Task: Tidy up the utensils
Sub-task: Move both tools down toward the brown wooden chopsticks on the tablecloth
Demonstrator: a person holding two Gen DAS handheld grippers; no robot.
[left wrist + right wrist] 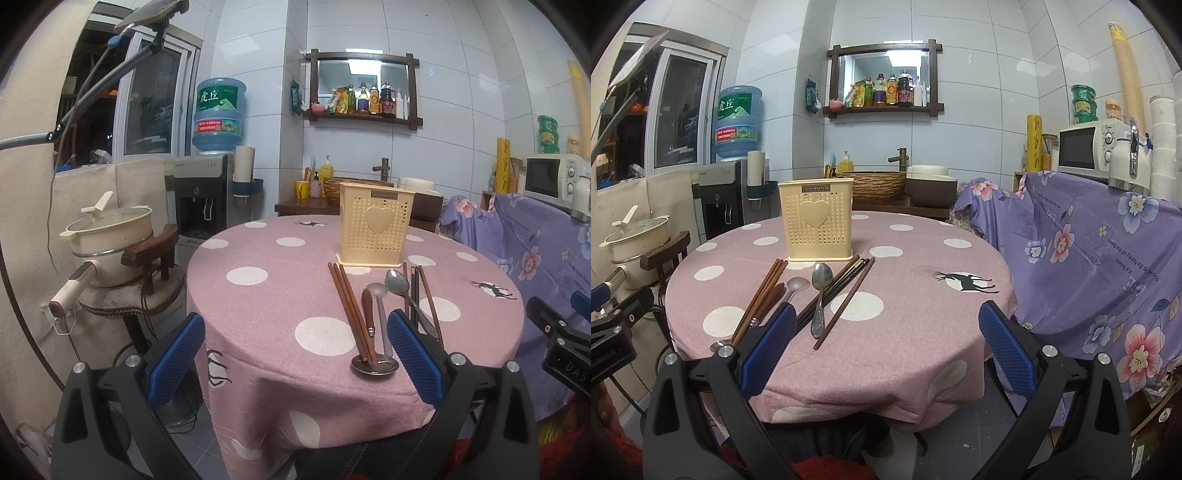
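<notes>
Grippers first: left gripper (295, 354) and right gripper (886, 350) both hang wide apart at the near table edge, nothing between the pads. Past them, every utensil lies flat on the pink dotted tablecloth (923, 332): brown chopsticks (351, 310), wood-handled spoon (369, 314), steel spoon (820, 295), dark chopsticks (846, 284). Farthest, the cream utensil holder (817, 225) stands upright just behind them and looks empty, so I'd judge sorting not yet started, everything left.
</notes>
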